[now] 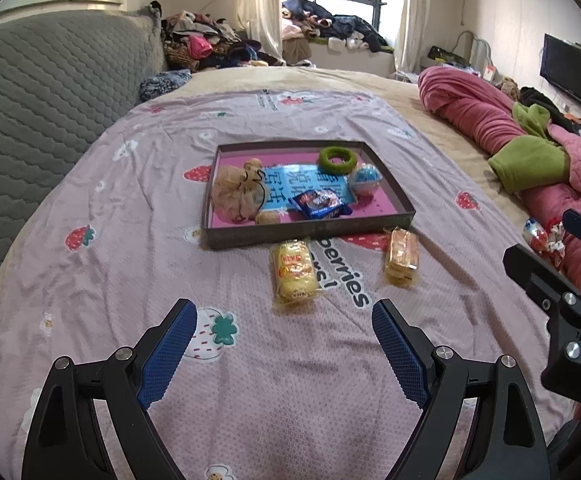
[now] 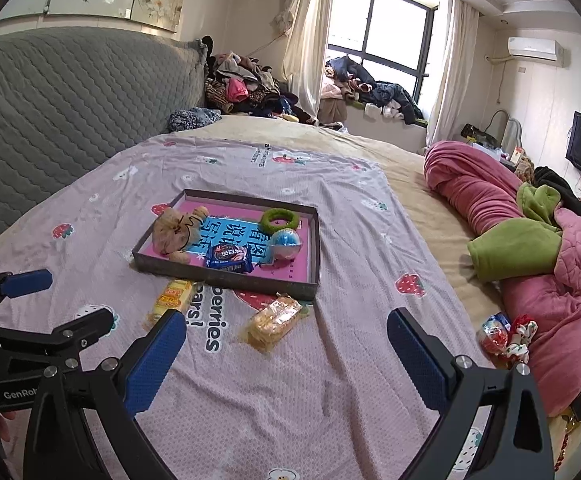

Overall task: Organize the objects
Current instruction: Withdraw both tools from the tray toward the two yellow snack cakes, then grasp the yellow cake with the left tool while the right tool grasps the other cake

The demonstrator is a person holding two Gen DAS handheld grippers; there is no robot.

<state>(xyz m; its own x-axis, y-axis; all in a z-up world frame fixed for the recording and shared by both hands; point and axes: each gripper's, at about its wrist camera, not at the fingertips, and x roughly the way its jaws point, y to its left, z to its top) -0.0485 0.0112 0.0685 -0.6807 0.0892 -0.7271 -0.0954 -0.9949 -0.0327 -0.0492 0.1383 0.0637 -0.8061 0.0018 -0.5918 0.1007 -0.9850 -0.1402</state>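
Note:
A shallow dark tray (image 1: 310, 230) (image 2: 226, 280) with a pink floor lies on the bed. In it are a beige mesh pouch (image 1: 236, 192) (image 2: 172, 234), a blue snack packet (image 1: 320, 204) (image 2: 228, 260), a green ring (image 1: 336, 160) (image 2: 280, 220) and a blue-white ball (image 1: 364, 178) (image 2: 286, 244). Two yellow cracker packs (image 1: 293, 272) (image 1: 400, 258) lie on the sheet in front of the tray; they also show in the right wrist view (image 2: 172, 298) (image 2: 276, 322). My left gripper (image 1: 284, 322) is open and empty, short of the packs. My right gripper (image 2: 286, 334) is open and empty, near the right pack.
A rolled pink and green quilt (image 1: 530, 140) (image 2: 530, 248) lies along the right side. Red-white wrapped sweets (image 1: 542, 240) (image 2: 504, 338) sit beside it. A grey quilted headboard (image 1: 42, 92) is at left. Clothes piles (image 2: 246, 88) sit behind the bed.

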